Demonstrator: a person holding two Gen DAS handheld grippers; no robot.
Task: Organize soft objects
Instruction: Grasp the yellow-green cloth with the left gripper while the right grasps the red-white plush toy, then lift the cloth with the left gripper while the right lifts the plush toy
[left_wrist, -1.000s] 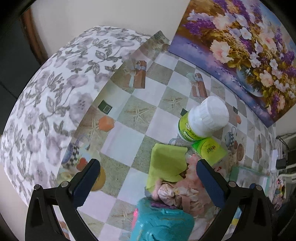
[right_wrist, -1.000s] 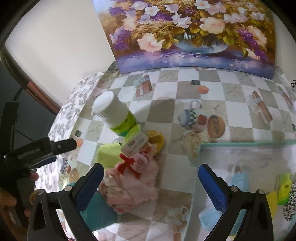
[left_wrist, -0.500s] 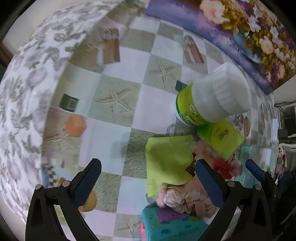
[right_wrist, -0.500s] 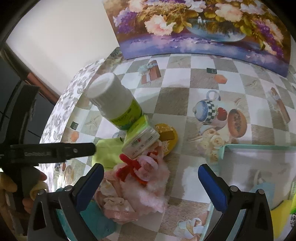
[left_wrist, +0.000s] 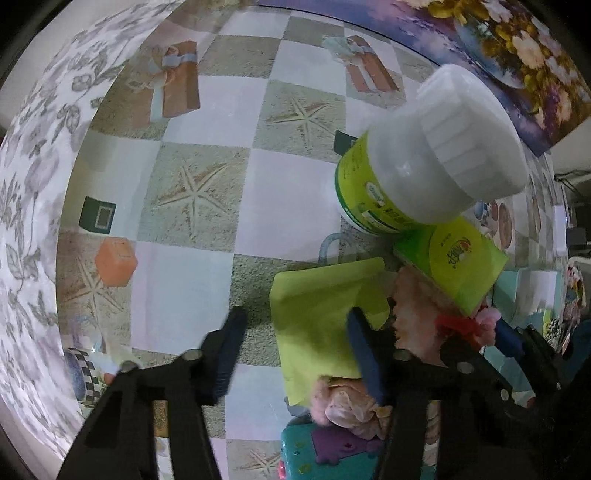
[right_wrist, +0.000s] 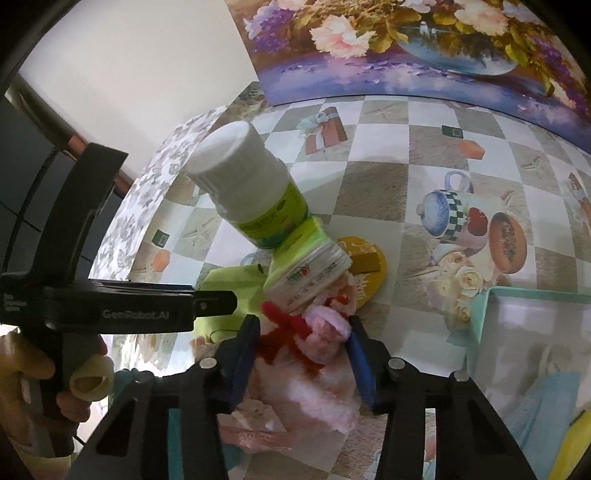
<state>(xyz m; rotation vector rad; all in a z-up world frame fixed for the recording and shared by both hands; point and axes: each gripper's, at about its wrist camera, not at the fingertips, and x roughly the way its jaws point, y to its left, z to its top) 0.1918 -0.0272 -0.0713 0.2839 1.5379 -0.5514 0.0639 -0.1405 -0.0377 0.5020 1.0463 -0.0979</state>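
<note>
Both jaws closing right now. L gripper (left_wrist: 295, 354) points down at the lime-green cloth (left_wrist: 321, 314): one finger sits on the cloth's right part, the other on bare bench to its left, so the cloth's left half lies between the jaws, not pinched yet. R gripper (right_wrist: 303, 354) has the pink fluffy toy w/ red ribbon (right_wrist: 314, 339) right between its jaws; pads look close to the fluff on both sides, but I can't tell if they press.

Cloth lies flat near the bench's left edge, long axis running roughly away from me, toy touching its right side. White-capped bottle (left_wrist: 424, 166) and green box (left_wrist: 454, 266) lean over both, box resting on the toy. Teal bin (right_wrist: 524, 332) is on the R side, so the R hand is nearer for the drop. My guess: lifting the toy tips the box.
</note>
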